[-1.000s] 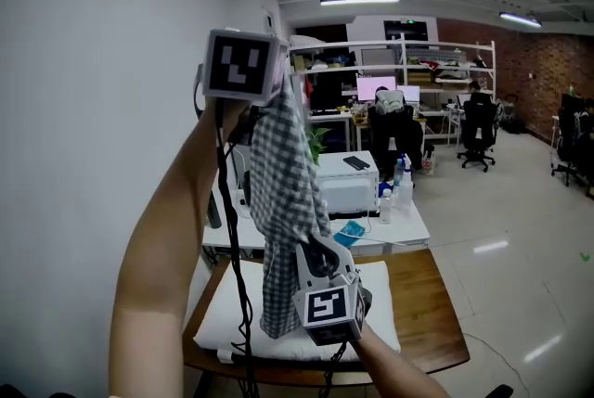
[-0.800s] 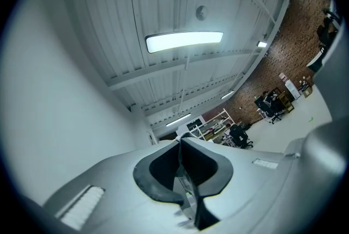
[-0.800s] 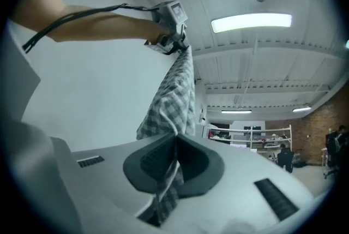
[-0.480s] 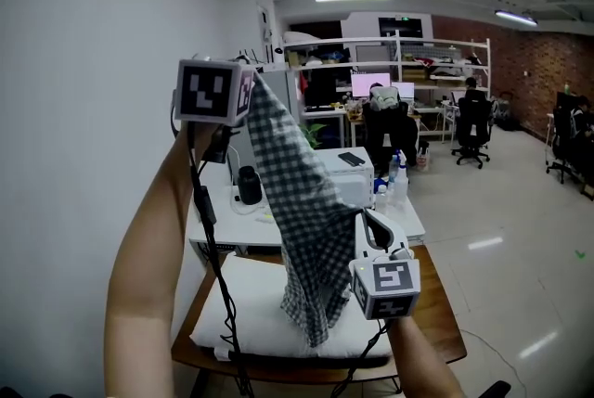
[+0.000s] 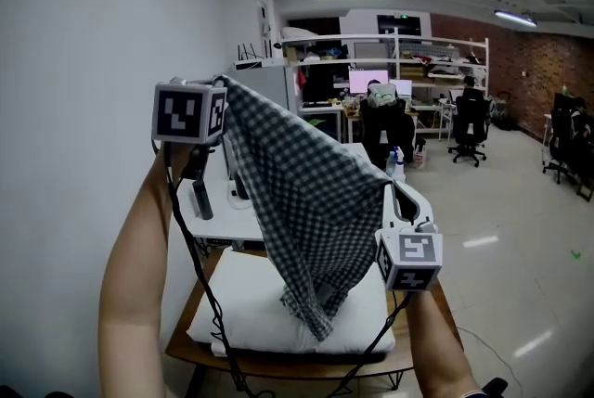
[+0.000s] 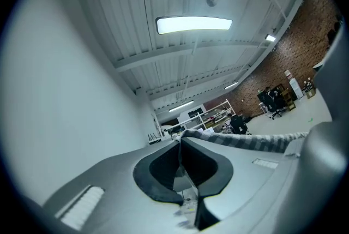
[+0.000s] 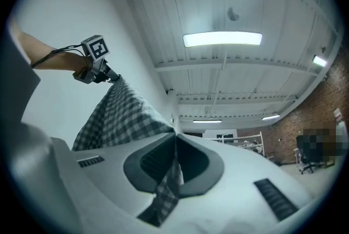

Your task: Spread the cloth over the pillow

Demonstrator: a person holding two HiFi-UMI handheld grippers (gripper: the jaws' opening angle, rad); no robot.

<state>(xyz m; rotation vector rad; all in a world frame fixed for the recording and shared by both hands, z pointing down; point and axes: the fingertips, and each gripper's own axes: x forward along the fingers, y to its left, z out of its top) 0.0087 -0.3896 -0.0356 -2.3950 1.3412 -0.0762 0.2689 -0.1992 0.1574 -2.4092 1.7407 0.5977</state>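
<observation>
Checked grey-and-white cloth [image 5: 316, 201] hangs stretched between the two grippers. Its top edge slopes from the raised left gripper [image 5: 221, 85] down to the lower right gripper [image 5: 394, 190]. Each is clamped shut on a corner (pinched fabric shows at both jaw tips). The cubes [image 5: 188, 113] carry black-and-white square markers. The slack droops in a point over the white pillow [image 5: 241, 317] on the wooden surface [image 5: 186, 345]. A cable [image 5: 206, 294] dangles from the left gripper across the pillow, and a white desk [image 5: 218, 224] stands behind.

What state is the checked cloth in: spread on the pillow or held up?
Held up, unspread: cloth hangs between left hand-held gripper and right hand-held gripper, above the pillow.
</observation>
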